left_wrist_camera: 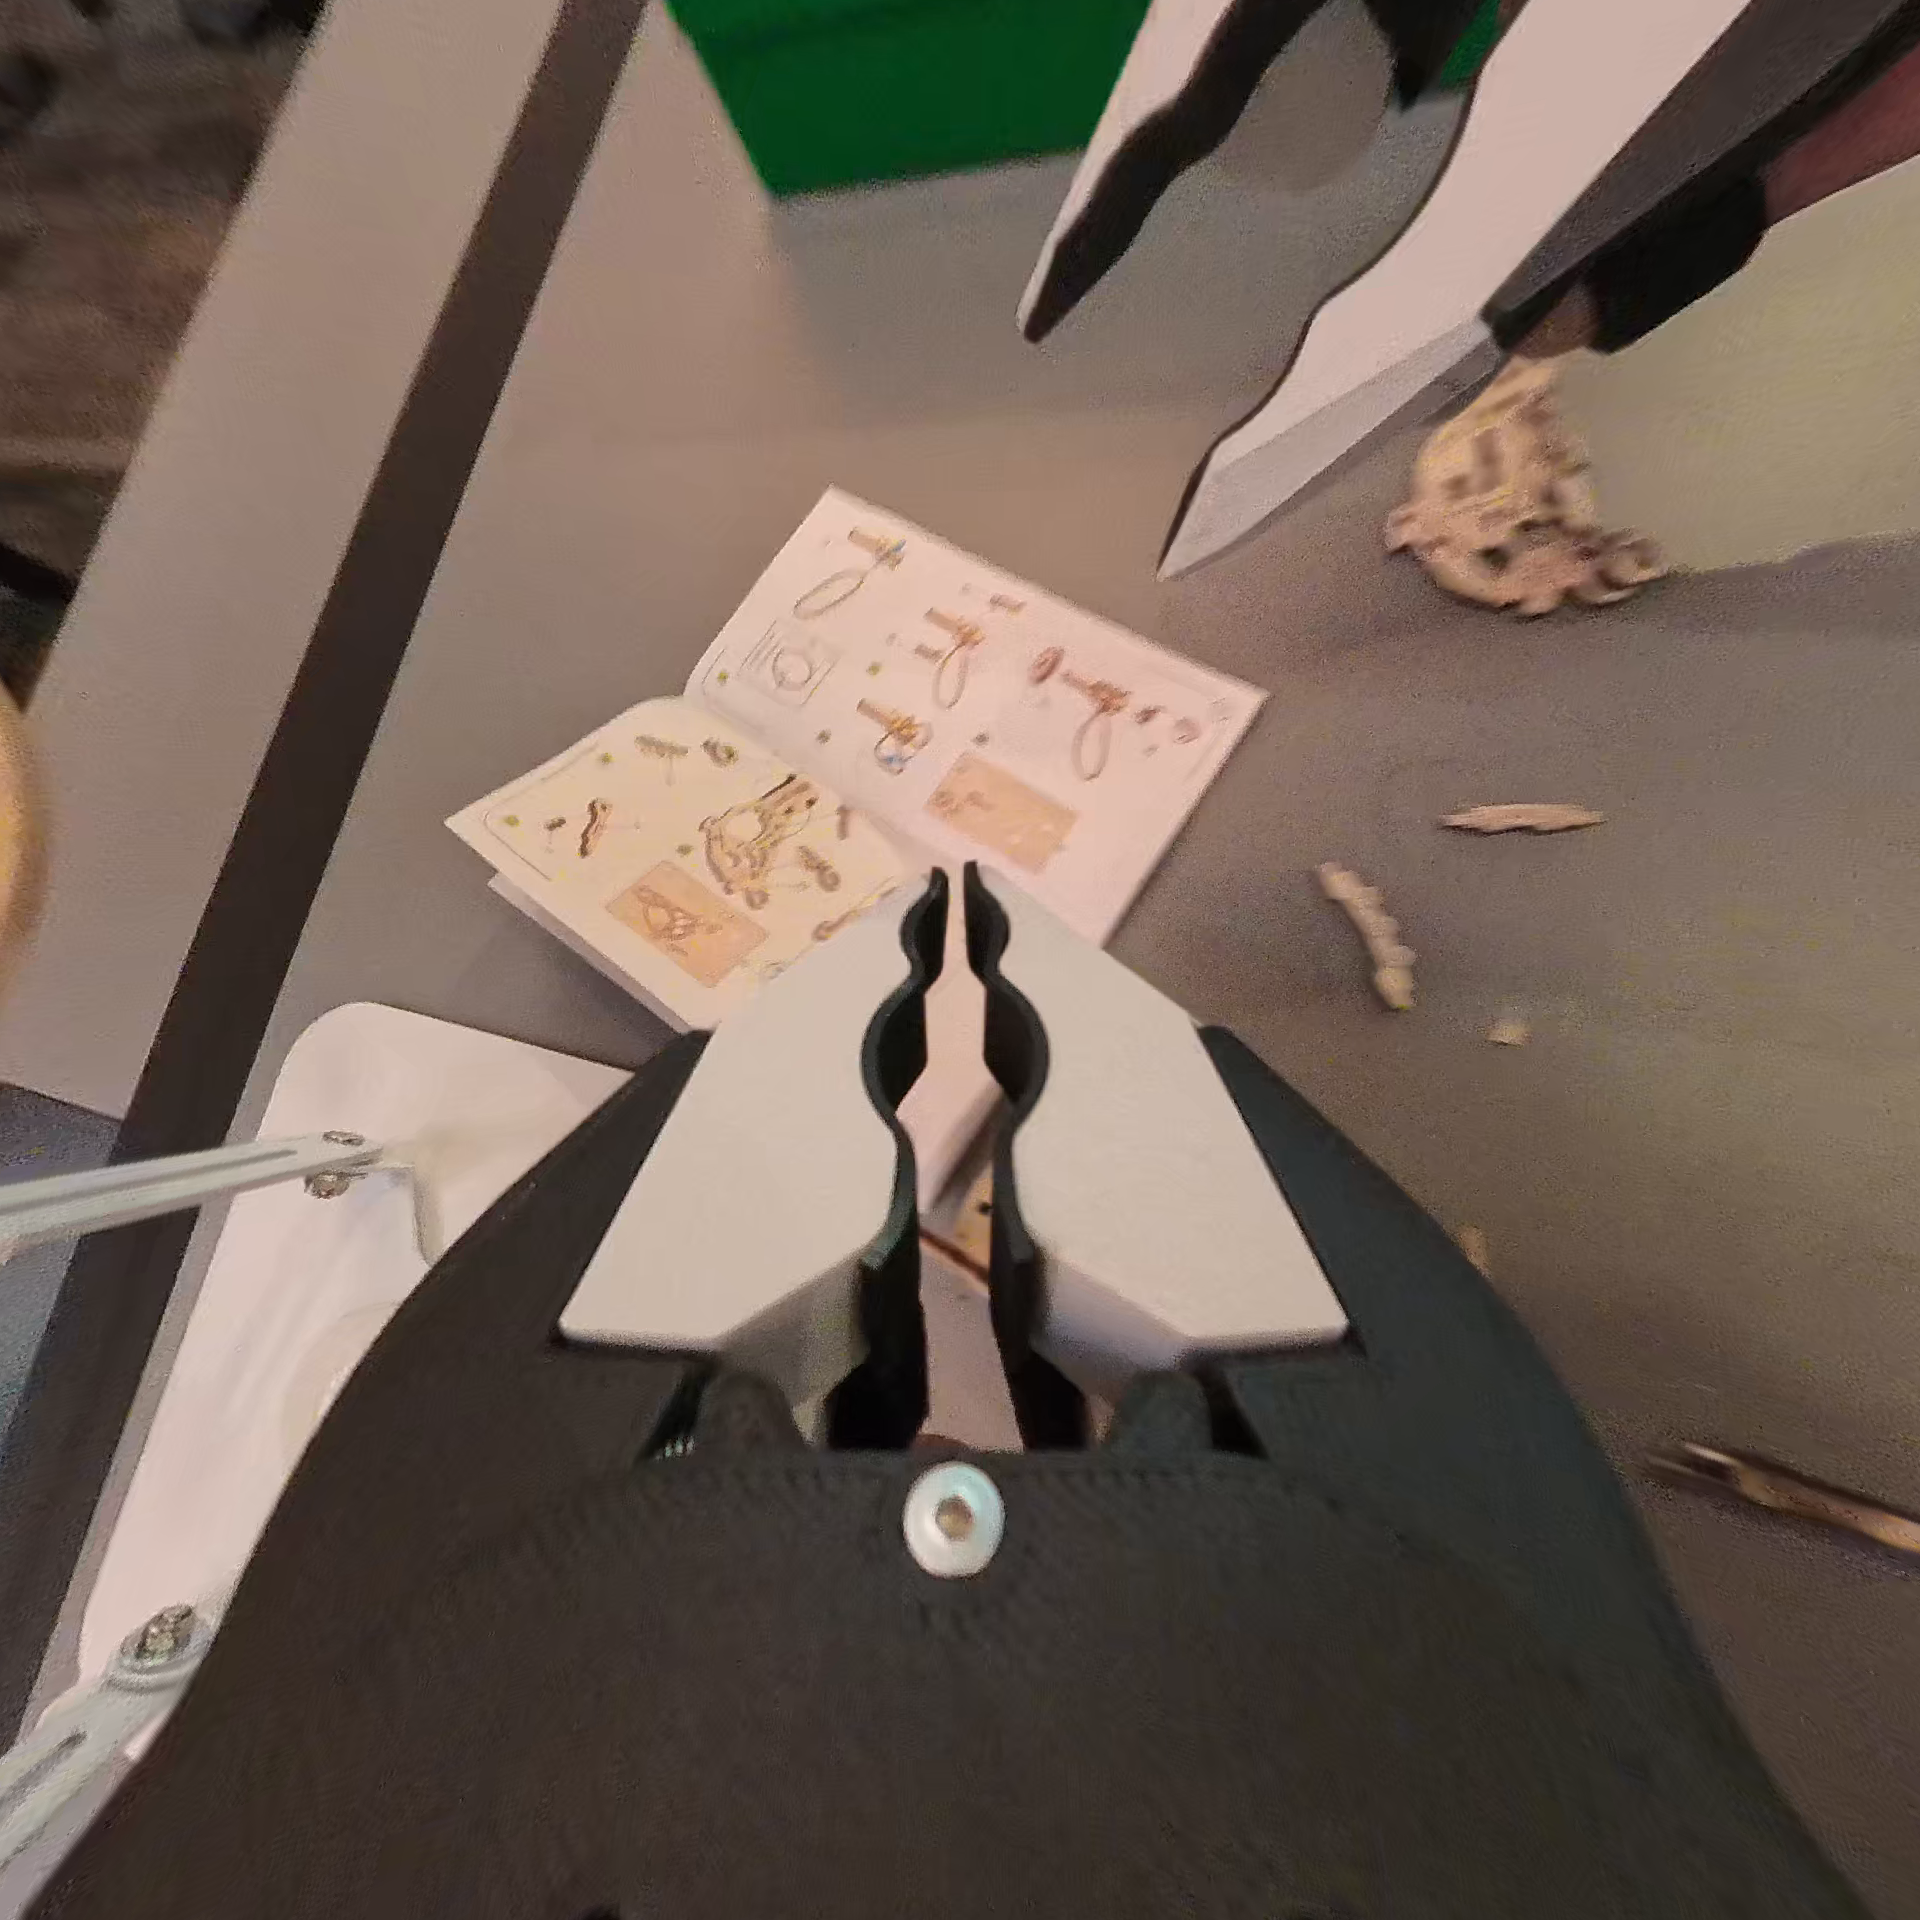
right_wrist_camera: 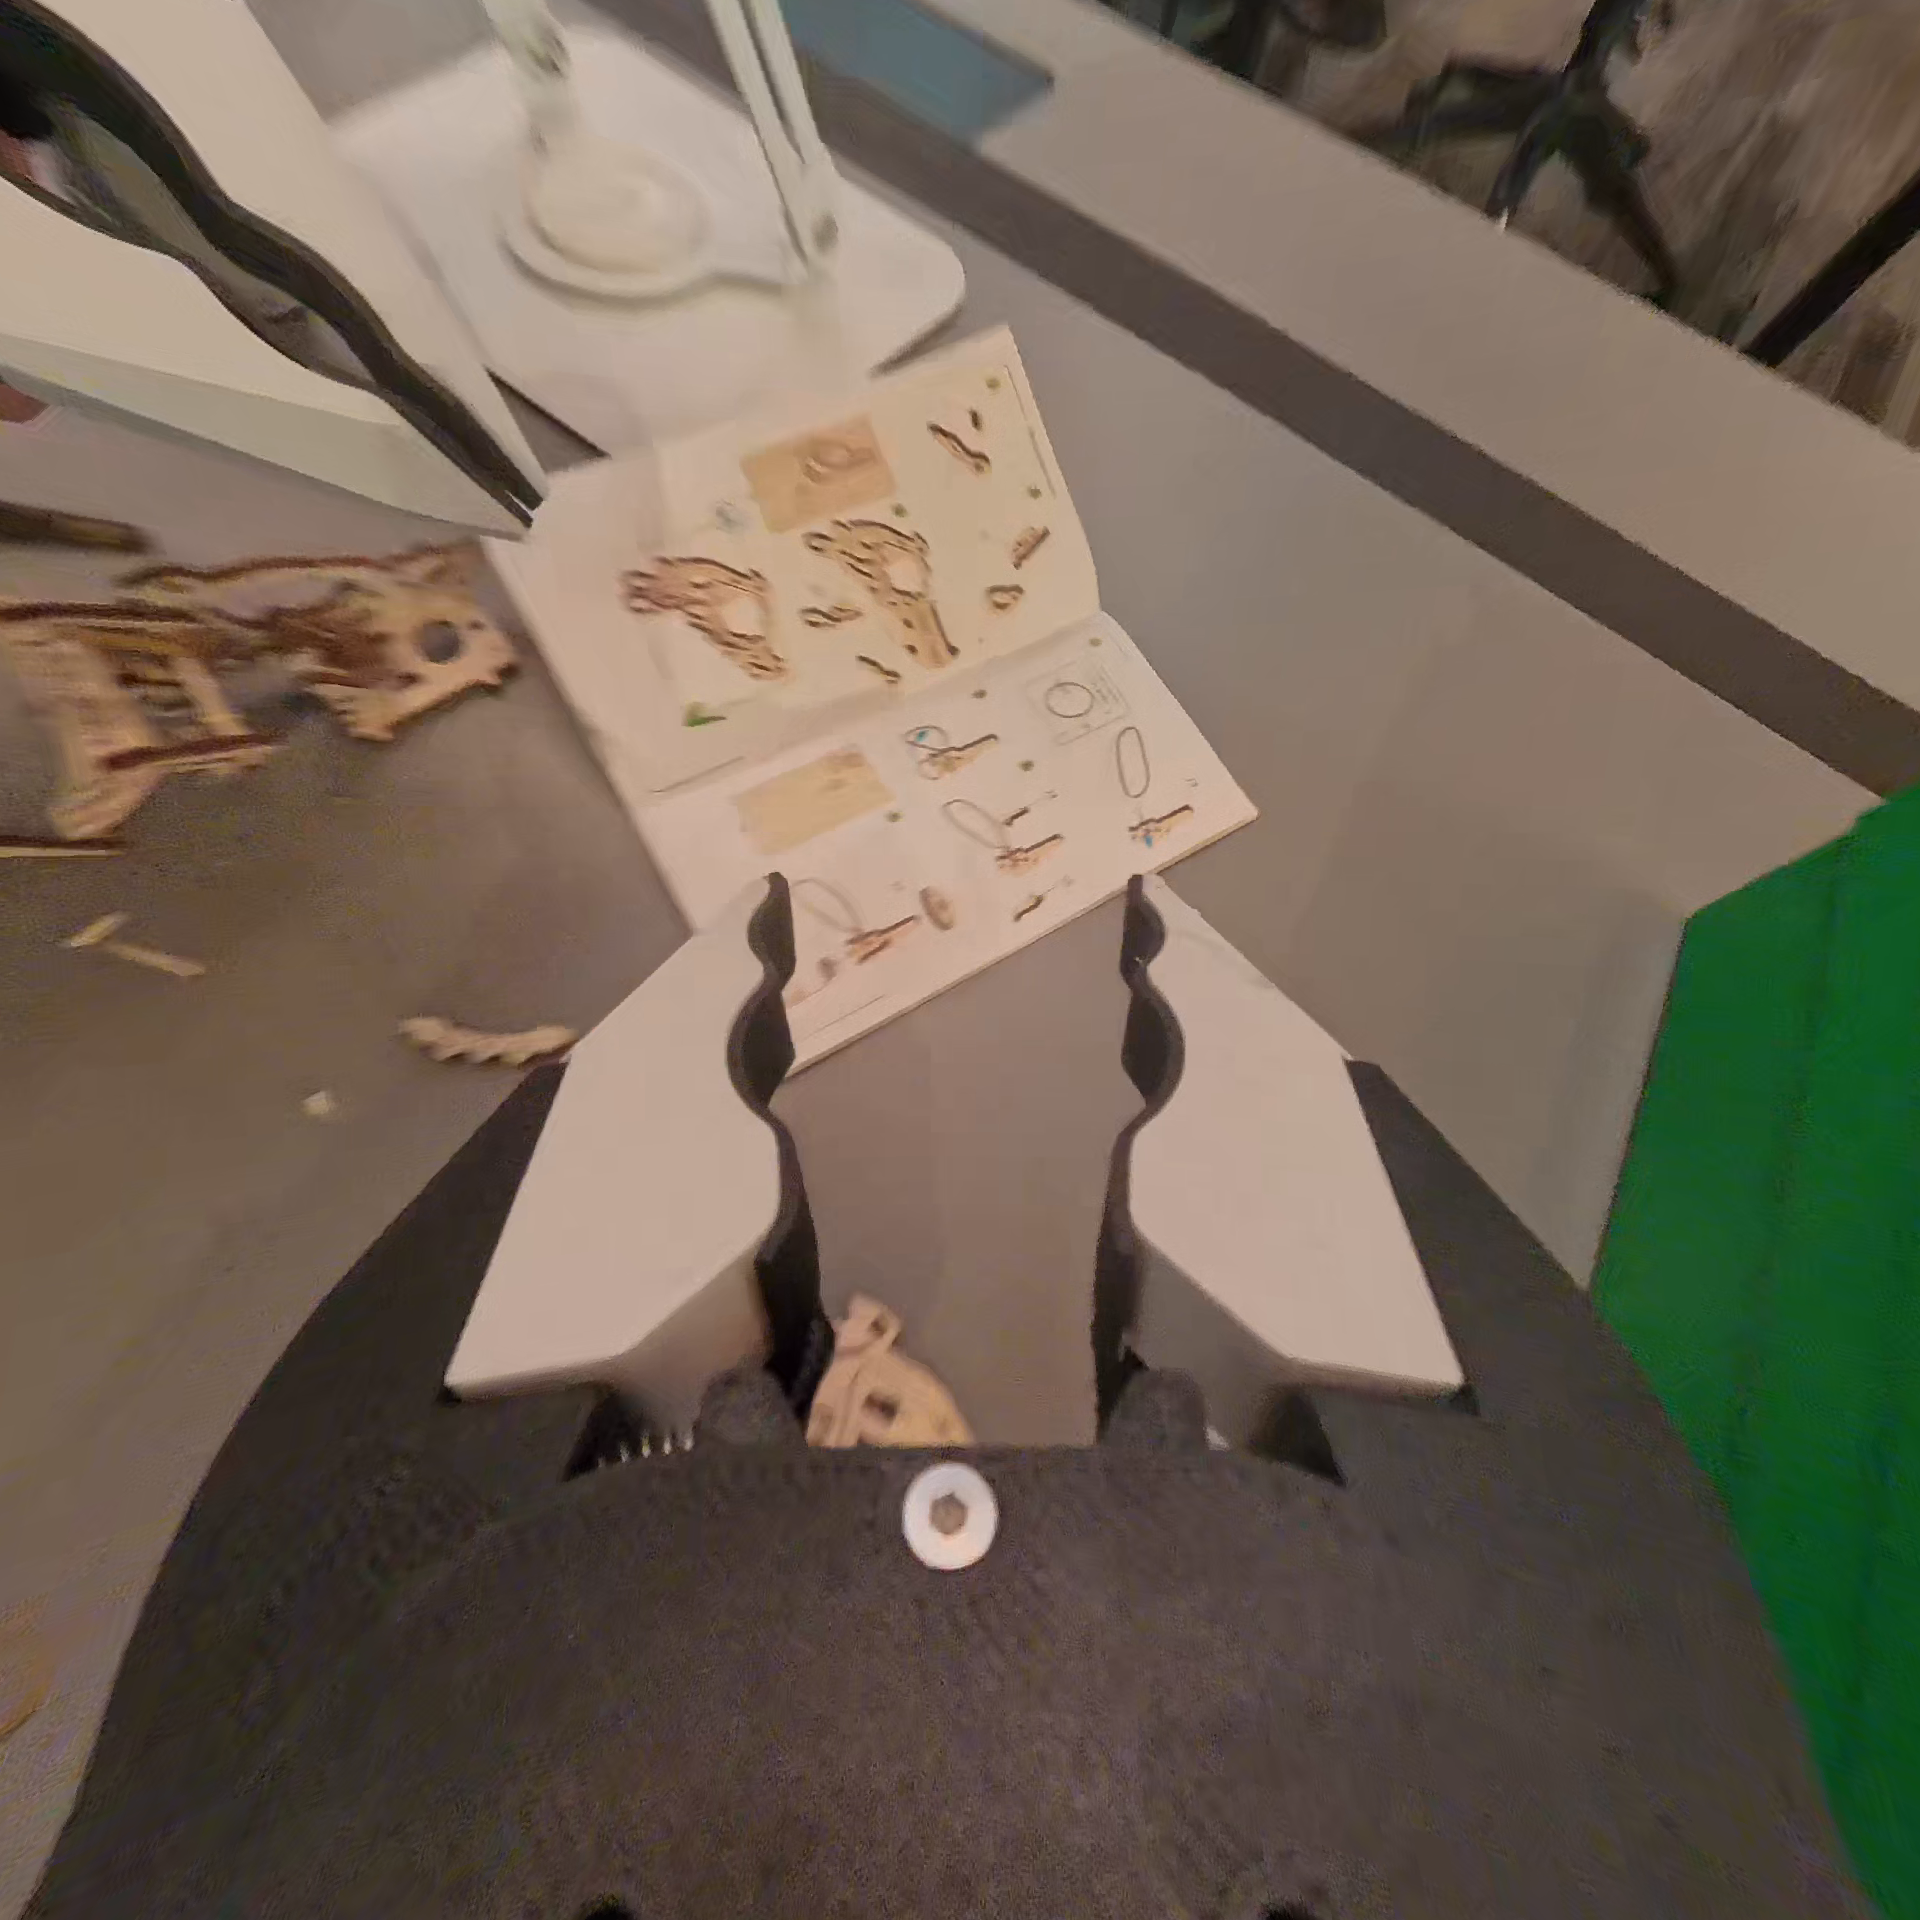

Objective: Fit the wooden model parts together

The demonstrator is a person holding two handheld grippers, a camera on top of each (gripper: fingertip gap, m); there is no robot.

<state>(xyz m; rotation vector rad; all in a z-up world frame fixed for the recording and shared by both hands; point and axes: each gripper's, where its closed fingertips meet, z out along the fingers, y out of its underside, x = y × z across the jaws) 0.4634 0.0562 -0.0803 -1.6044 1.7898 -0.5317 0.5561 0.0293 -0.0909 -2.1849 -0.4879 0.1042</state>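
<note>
While the left gripper (left_wrist_camera: 956, 883) hovers empty over the open white instruction booklet (left_wrist_camera: 862, 748) (jaws nearly closed), the right gripper (right_wrist_camera: 956, 899) hangs spread and empty. Pale wooden model parts (right_wrist_camera: 260, 655) lie left of the booklet on the grey table (right_wrist_camera: 1351, 644).

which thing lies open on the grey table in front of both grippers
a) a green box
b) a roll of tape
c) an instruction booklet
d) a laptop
c: an instruction booklet lies spread open and flat on the table, its pages of assembly drawings facing up, just beyond the tips of the right gripper and also ahead of the left gripper.
</note>
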